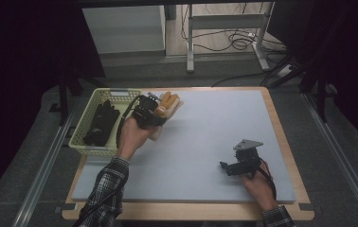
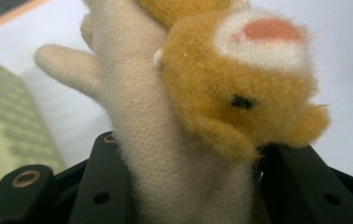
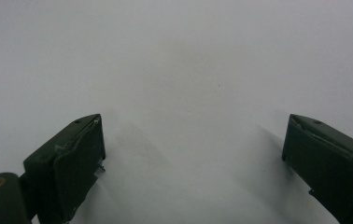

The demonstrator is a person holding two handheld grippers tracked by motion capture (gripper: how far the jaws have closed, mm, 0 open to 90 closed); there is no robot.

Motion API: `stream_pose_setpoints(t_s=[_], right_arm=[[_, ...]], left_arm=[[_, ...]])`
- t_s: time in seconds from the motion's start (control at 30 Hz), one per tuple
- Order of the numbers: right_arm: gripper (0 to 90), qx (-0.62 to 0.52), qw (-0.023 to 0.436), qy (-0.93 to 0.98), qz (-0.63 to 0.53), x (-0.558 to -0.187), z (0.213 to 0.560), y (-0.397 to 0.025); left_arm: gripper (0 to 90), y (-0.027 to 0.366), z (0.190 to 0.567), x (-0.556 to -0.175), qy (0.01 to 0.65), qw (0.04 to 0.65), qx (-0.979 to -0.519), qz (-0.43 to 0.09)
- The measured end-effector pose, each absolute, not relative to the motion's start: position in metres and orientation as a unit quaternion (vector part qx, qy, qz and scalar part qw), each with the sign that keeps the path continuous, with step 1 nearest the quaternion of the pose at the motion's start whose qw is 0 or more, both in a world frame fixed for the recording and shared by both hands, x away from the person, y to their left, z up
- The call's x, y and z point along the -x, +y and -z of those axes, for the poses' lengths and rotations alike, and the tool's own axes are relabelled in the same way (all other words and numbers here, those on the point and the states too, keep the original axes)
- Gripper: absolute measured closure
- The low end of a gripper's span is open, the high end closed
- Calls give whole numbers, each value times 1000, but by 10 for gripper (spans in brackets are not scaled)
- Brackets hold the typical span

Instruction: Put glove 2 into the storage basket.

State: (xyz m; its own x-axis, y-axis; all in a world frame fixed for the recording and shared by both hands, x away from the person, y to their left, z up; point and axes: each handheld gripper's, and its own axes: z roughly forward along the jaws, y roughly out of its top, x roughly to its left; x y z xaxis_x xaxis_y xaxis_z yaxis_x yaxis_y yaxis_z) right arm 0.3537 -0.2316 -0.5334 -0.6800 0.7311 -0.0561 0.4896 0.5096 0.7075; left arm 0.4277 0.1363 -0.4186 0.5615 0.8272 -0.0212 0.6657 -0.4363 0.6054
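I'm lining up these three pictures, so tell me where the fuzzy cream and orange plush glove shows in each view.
High view: the plush glove lies upper left of centre, beside the green basket, in the left gripper.
Left gripper view: it rises through the centre between the jaws.
Right gripper view: not in it.
Shared landmark: the grey mat.

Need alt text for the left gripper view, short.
A cream and orange-brown plush glove with a pink-and-white patch is clamped between the left gripper's two black fingers, close to the camera. Behind it lie the pale grey table mat and, at left, a blurred pale green basket.
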Motion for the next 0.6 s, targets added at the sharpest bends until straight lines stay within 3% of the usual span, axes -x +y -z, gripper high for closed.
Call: stream_pose_setpoints(t_s=[0.6], right_arm=[[57, -358, 178, 851, -341, -354, 533, -232]], left_arm=[[572, 218, 407, -434, 521, 273, -789, -179]])
